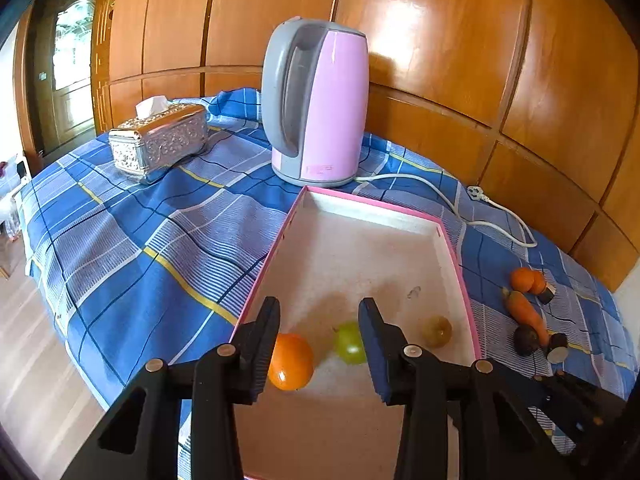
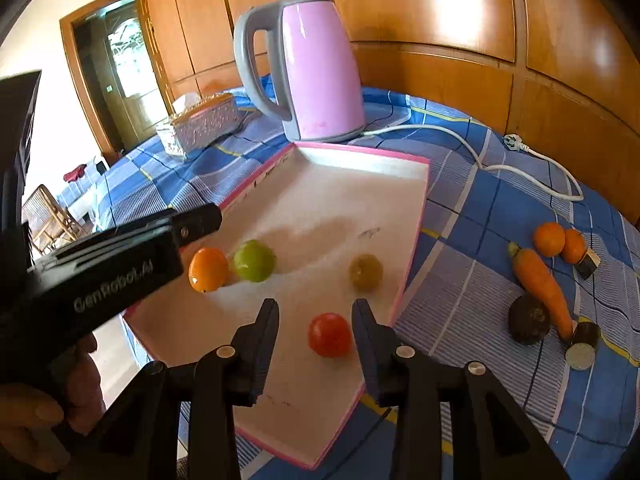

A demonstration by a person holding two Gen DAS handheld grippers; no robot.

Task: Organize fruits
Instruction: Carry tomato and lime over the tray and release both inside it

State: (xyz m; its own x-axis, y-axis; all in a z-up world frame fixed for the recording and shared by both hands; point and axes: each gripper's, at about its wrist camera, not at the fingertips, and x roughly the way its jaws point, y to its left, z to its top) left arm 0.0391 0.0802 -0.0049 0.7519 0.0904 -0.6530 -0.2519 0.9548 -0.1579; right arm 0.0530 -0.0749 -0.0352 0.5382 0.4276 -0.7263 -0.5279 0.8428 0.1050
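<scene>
A pink-rimmed white tray (image 1: 440,228) (image 2: 412,236) lies on the blue plaid cloth. In it lie an orange fruit (image 1: 291,361) (image 2: 208,269), a green fruit (image 1: 349,343) (image 2: 254,260) and a brownish-yellow fruit (image 1: 436,331) (image 2: 366,271). A red fruit (image 2: 329,334) also lies in the tray, between my right fingers. My left gripper (image 1: 319,316) is open and empty above the tray's near end. My right gripper (image 2: 315,316) is open above the red fruit. The left gripper's body (image 2: 120,256) shows in the right wrist view.
A pink kettle (image 1: 320,100) (image 2: 312,68) stands behind the tray, its white cord (image 2: 480,148) trailing right. A silver tissue box (image 1: 160,144) sits at back left. Right of the tray lie two oranges (image 2: 560,240), a carrot (image 2: 540,284), a dark fruit (image 2: 529,319) and dark cut pieces (image 2: 582,346).
</scene>
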